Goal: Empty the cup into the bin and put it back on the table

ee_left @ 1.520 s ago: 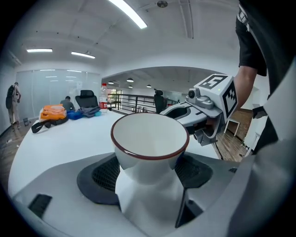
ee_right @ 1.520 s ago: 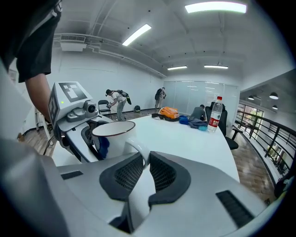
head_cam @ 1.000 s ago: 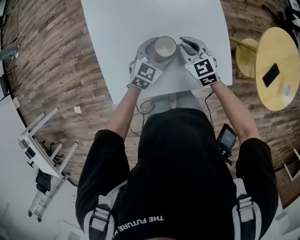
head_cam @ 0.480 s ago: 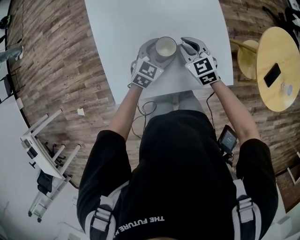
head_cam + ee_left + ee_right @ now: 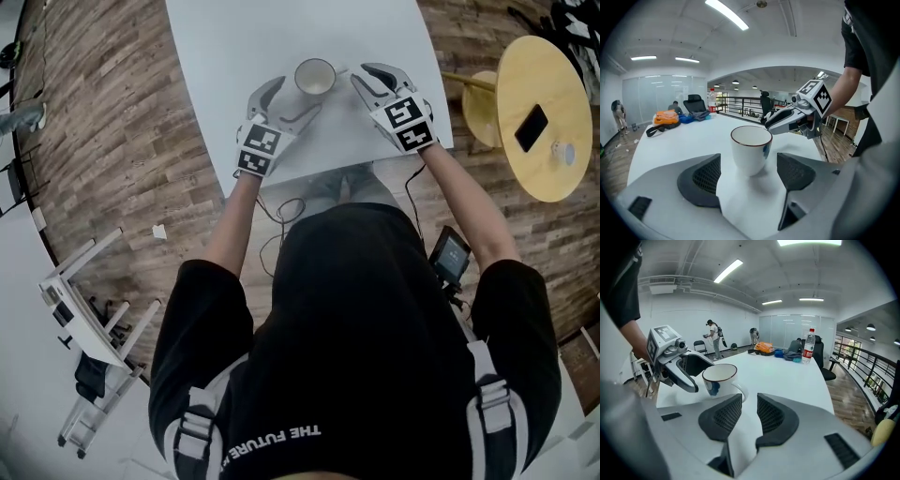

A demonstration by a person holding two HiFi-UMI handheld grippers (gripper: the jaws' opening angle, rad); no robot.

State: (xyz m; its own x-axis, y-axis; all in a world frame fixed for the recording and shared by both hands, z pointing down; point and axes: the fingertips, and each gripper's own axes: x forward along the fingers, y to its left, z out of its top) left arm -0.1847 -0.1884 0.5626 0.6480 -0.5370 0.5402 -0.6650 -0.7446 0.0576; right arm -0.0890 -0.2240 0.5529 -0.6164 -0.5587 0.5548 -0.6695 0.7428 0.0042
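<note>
A white cup point(image 5: 315, 77) with a dark rim stands upright on the white table point(image 5: 244, 37), with no gripper touching it. My left gripper point(image 5: 289, 101) is open wide just short of the cup point(image 5: 751, 147), which stands beyond its fingertips. My right gripper point(image 5: 360, 79) sits to the cup's right. Its jaws have just been opening; a narrow gap shows and nothing is between them. In the right gripper view the cup point(image 5: 719, 379) is ahead and to the left, its handle towards the jaws. No bin is in view.
The table's front edge lies just below the grippers. A round yellow table point(image 5: 562, 178) with a phone point(image 5: 531, 127) and a yellow stool point(image 5: 478, 108) stand at the right. A water bottle point(image 5: 809, 347) and bags point(image 5: 765, 348) sit at the table's far end.
Both grippers have drawn back from the cup and apart. The left jaws no longer surround it, the right jaws have let go, and the cup stands alone.
</note>
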